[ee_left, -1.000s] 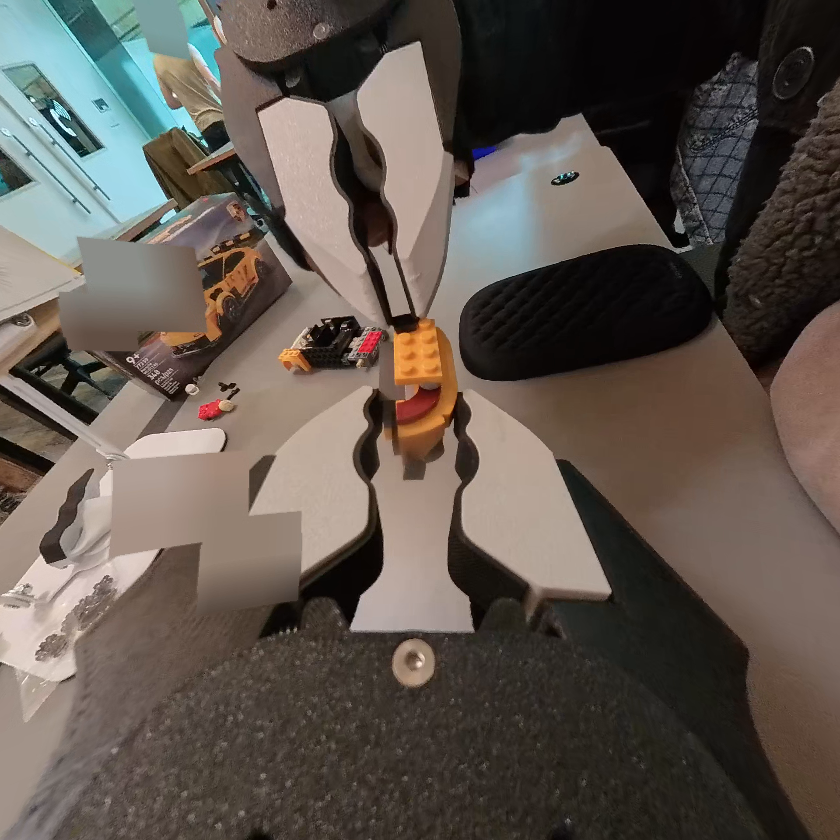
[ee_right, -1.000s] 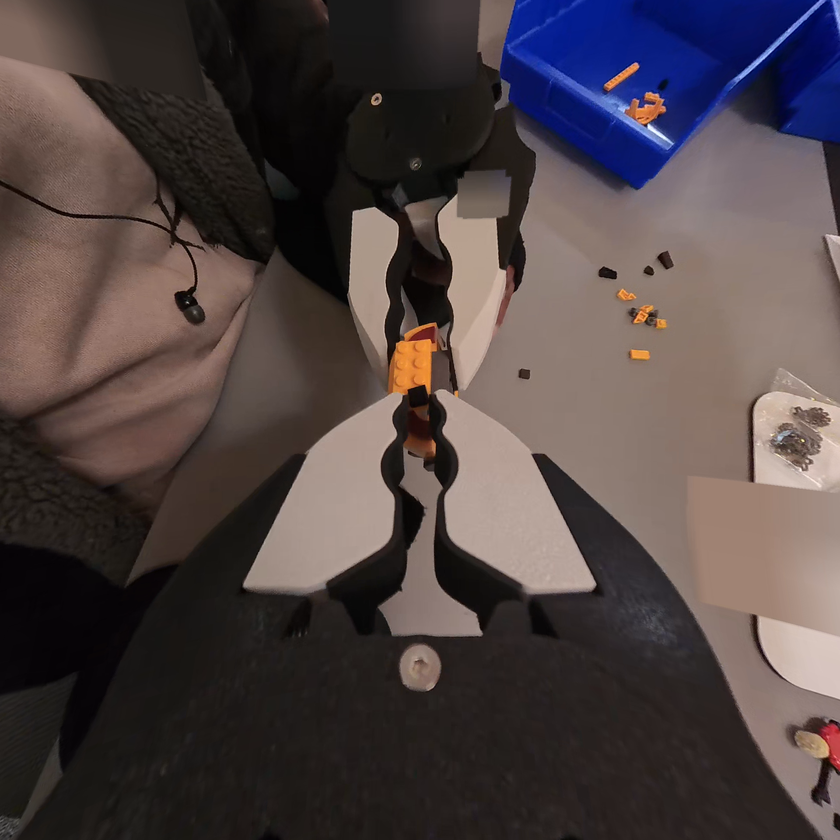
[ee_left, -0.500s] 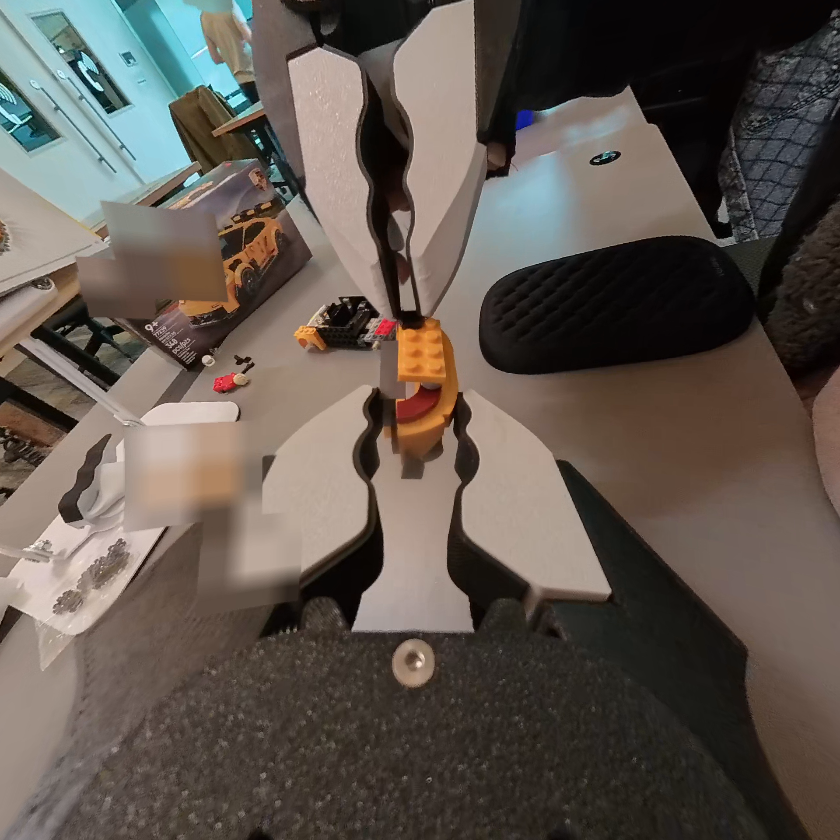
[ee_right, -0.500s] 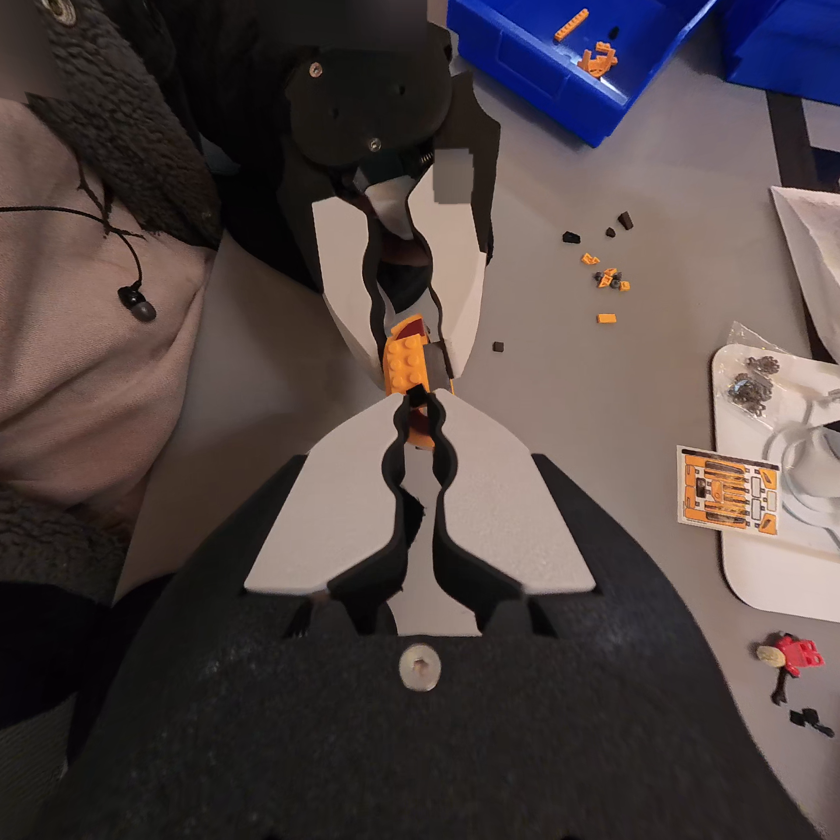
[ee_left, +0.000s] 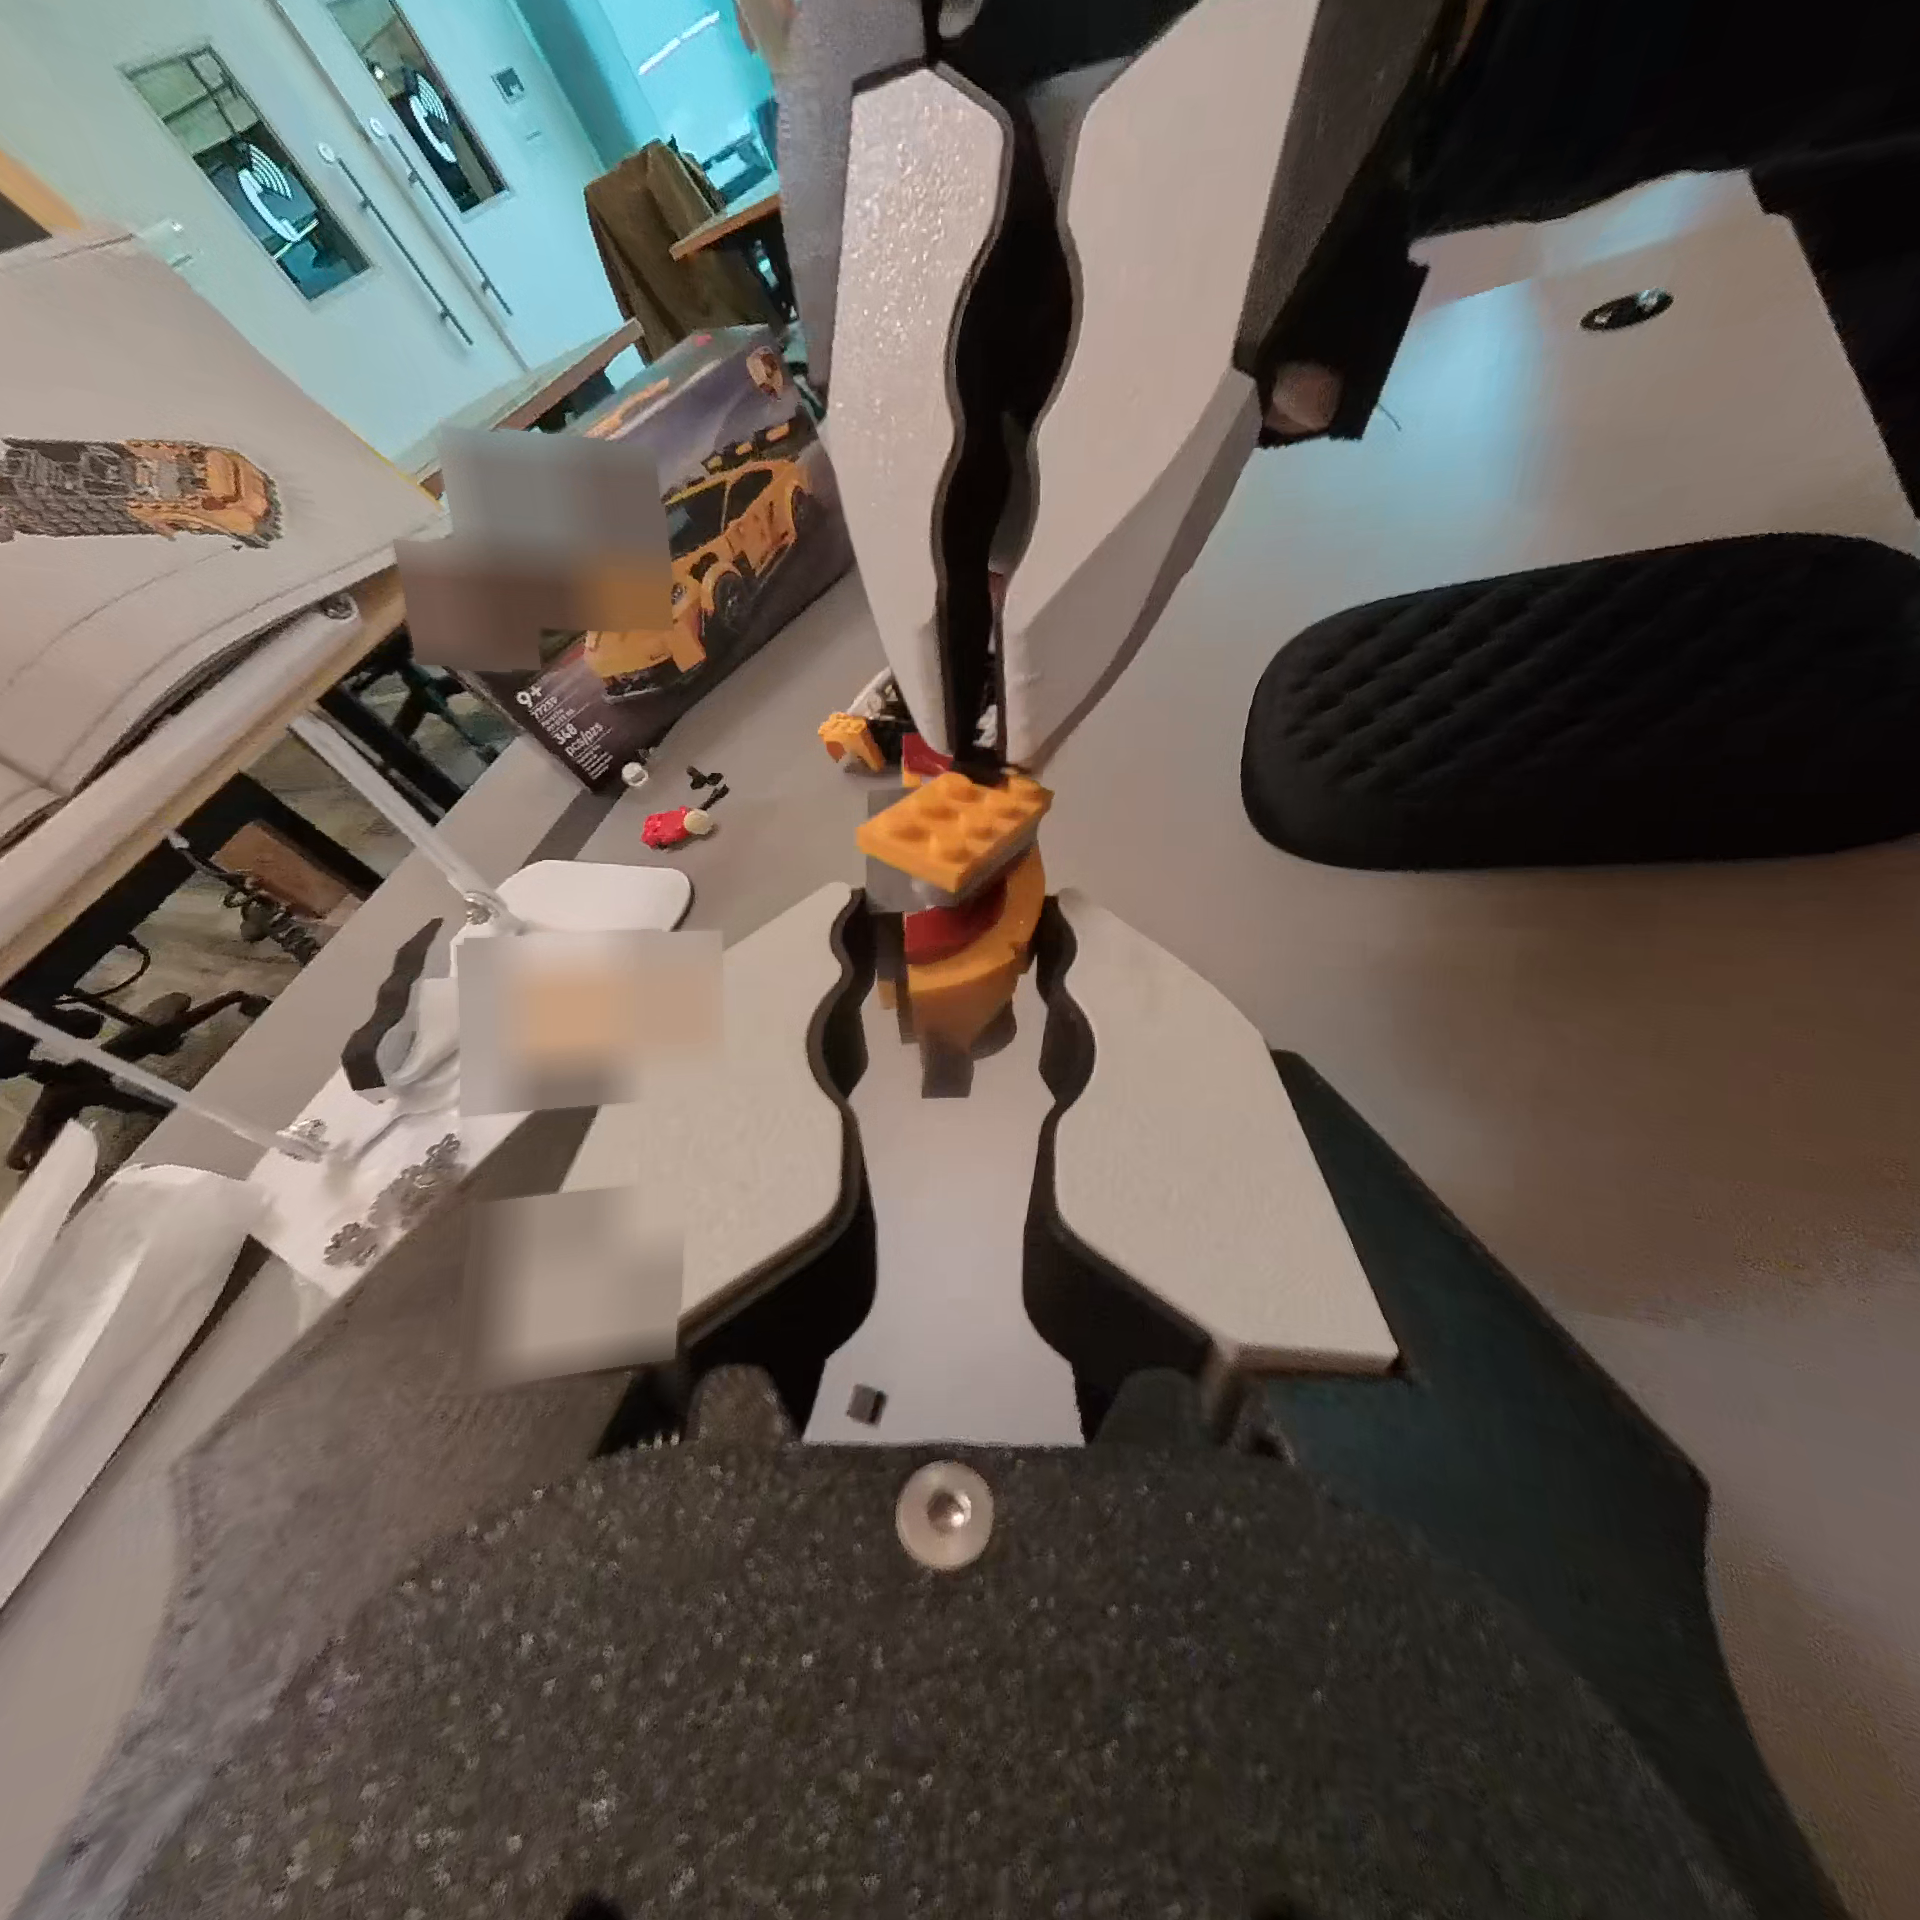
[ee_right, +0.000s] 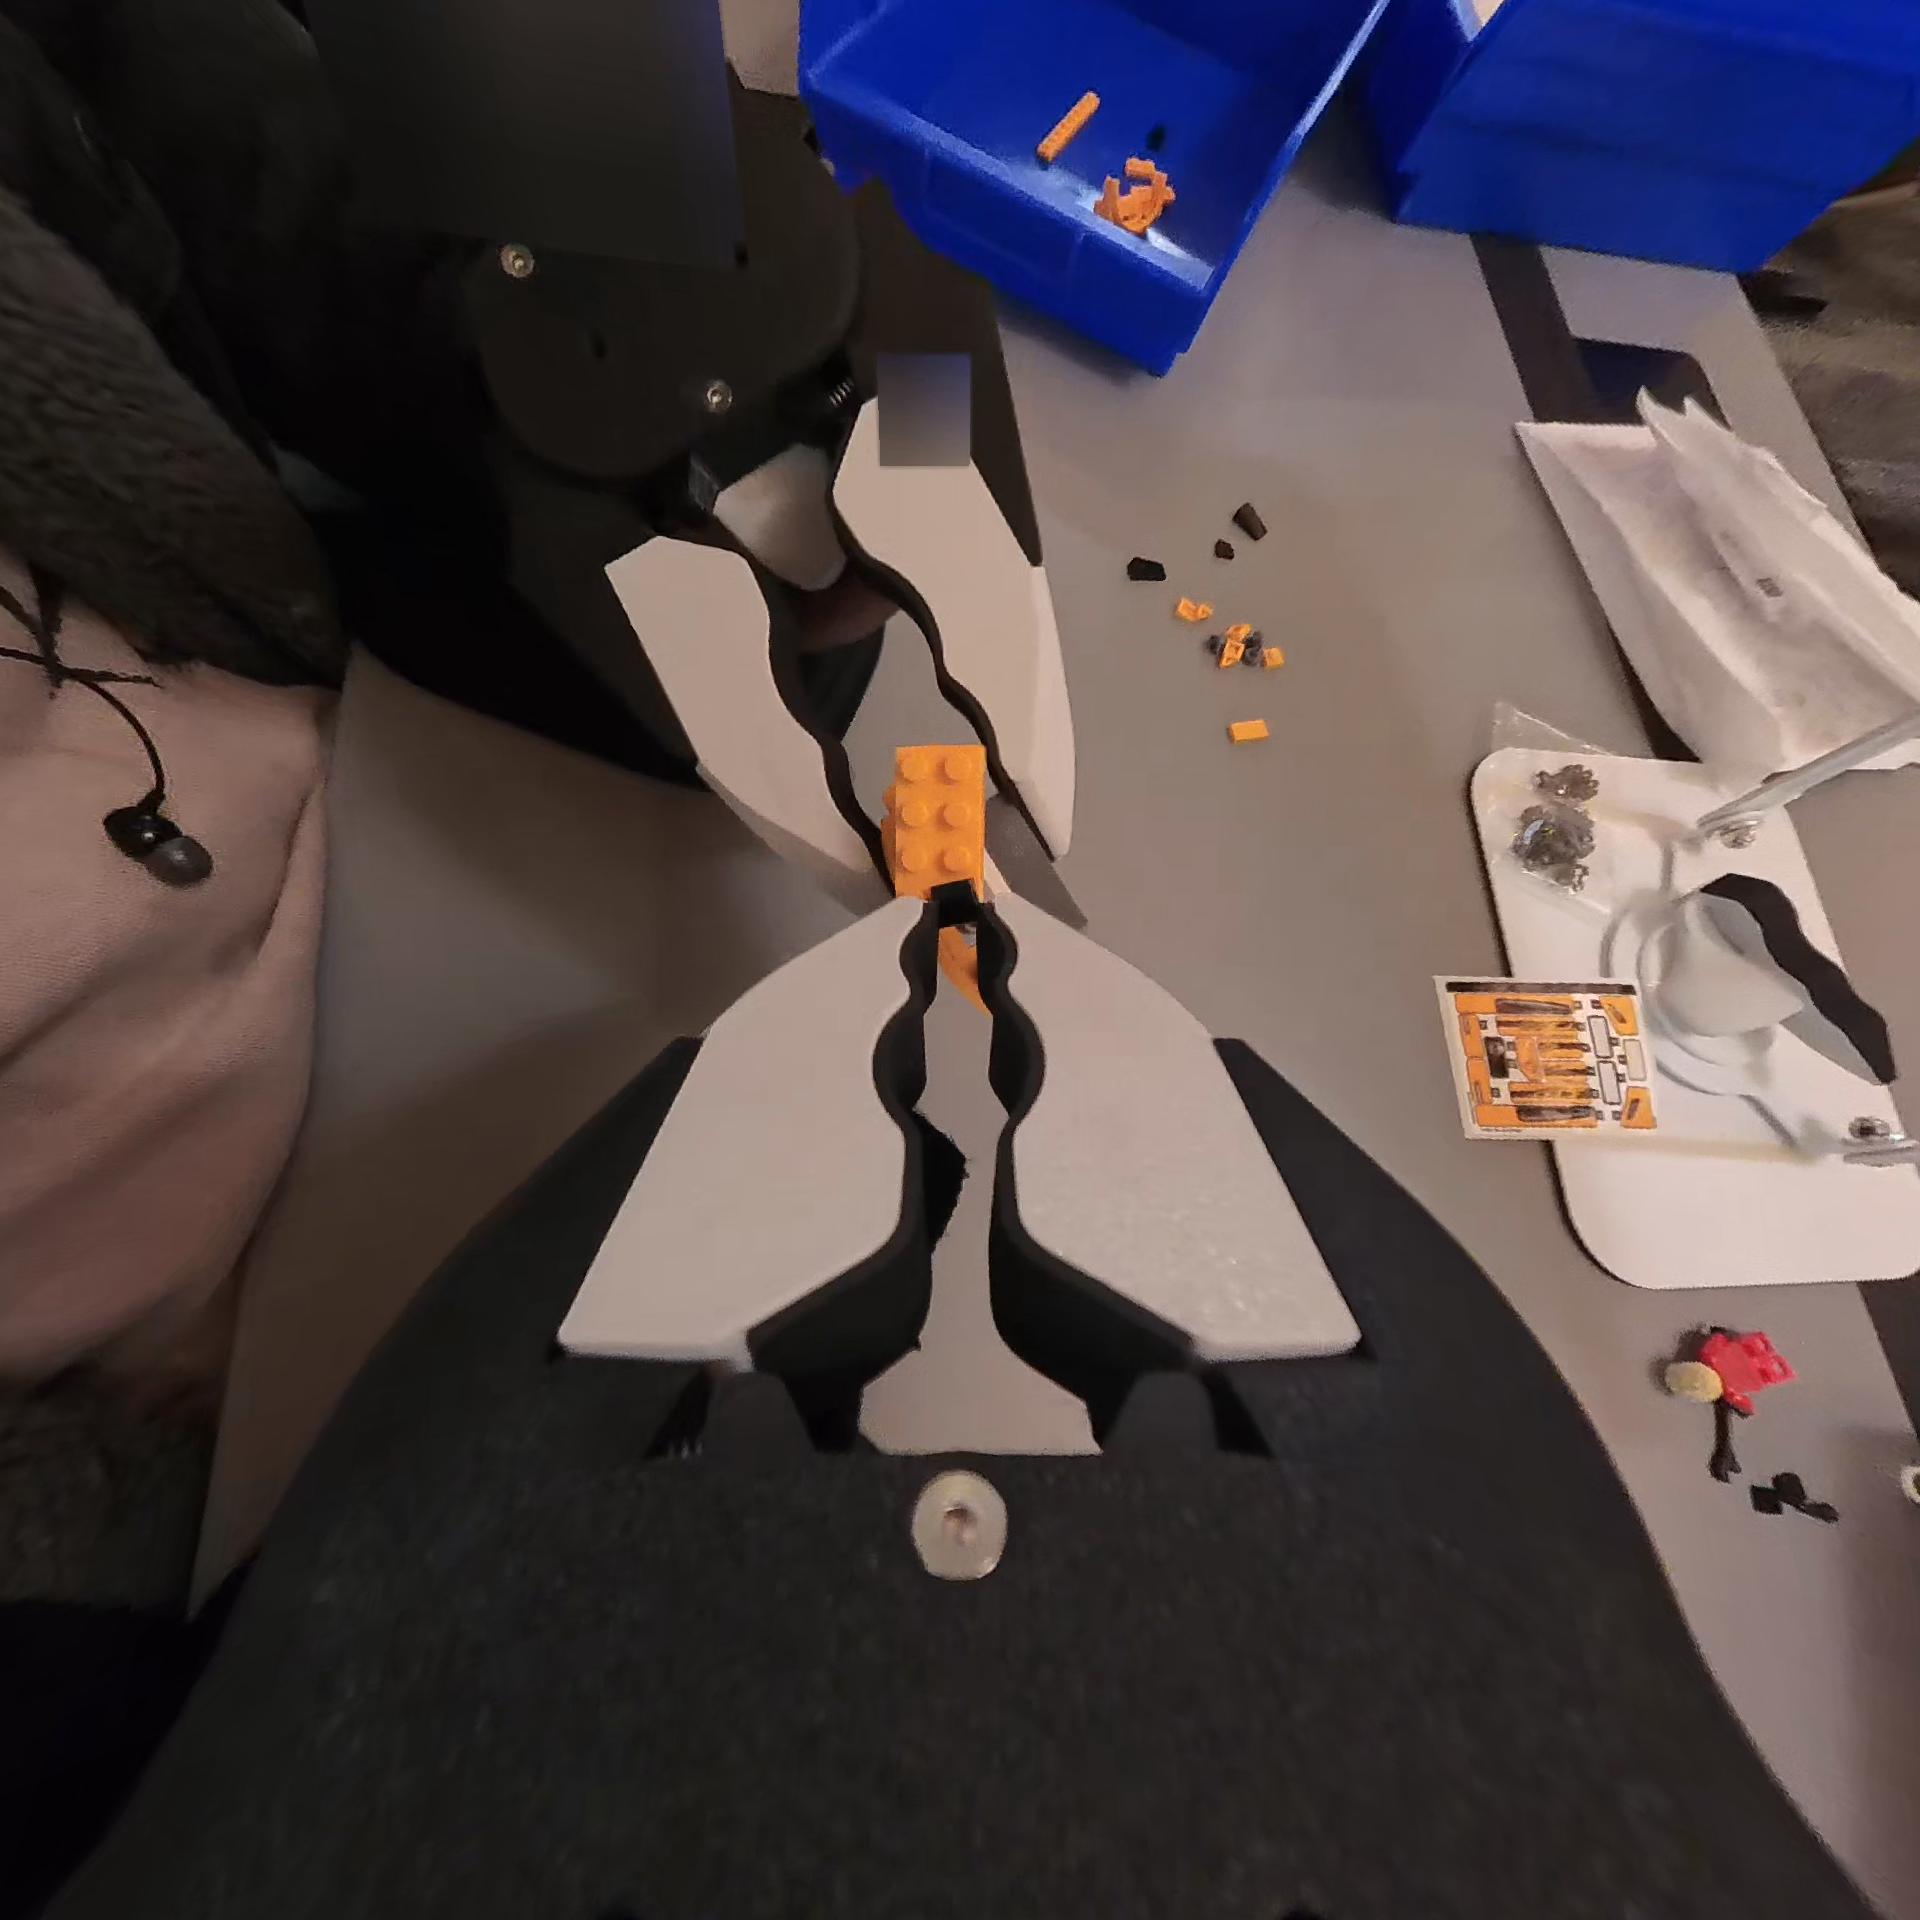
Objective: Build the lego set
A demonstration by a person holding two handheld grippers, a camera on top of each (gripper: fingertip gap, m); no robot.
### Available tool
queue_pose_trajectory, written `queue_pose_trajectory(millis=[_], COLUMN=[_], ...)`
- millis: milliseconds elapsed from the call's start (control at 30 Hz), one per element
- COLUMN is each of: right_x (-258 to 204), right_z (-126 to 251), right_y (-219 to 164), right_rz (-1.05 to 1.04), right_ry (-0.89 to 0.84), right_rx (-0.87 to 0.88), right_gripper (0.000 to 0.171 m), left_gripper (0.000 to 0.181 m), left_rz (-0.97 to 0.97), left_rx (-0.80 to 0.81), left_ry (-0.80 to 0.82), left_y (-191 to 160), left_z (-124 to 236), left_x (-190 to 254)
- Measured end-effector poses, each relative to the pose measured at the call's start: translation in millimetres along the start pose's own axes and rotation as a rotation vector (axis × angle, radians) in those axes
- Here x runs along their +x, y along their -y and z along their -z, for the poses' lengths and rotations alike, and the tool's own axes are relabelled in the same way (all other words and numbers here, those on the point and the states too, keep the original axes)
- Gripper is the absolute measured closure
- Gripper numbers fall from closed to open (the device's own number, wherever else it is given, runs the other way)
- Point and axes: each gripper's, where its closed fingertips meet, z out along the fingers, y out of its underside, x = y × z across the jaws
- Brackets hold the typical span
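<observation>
My left gripper is shut on an orange sub-assembly, an arch with a dark red piece and a grey part. An orange studded plate sits on top of it, tilted. My right gripper is shut on a small black piece and holds it against the near edge of the plate. In the left wrist view the right gripper comes down from above onto the plate's far edge. In the right wrist view the left gripper holds the assembly from the far side, above the grey table.
The set's box, a part-built car and a black wrist rest lie beyond. Blue bins, loose orange and black pieces, a sticker sheet, a white tray and a red piece lie to the right. Left and right tips are no more than a few centimetres apart.
Both grippers stay shut and have lifted and turned together. The orange plate now shows at a slant. The right gripper's tips stay pressed at the plate's edge.
</observation>
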Motion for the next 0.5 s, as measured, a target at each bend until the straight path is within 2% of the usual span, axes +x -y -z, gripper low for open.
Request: queue_pose_trajectory(millis=[300, 500], right_x=[-0.1, 5.2], right_z=[6.1, 11.0], right_y=[-4.8, -16.4], right_rz=[0.024, 0.016], right_ry=[0.014, 0.091], right_rx=[-0.053, -0.12], right_gripper=[0.164, 0.164], left_gripper=[0.151, 0.151], left_rz=[0.09, 0.272], left_rx=[0.016, -0.041], left_ry=[-0.1, -0.335], left_y=[-1.7, -15.6], left_z=[1.3, -4.2], left_x=[6.3, 27.6])
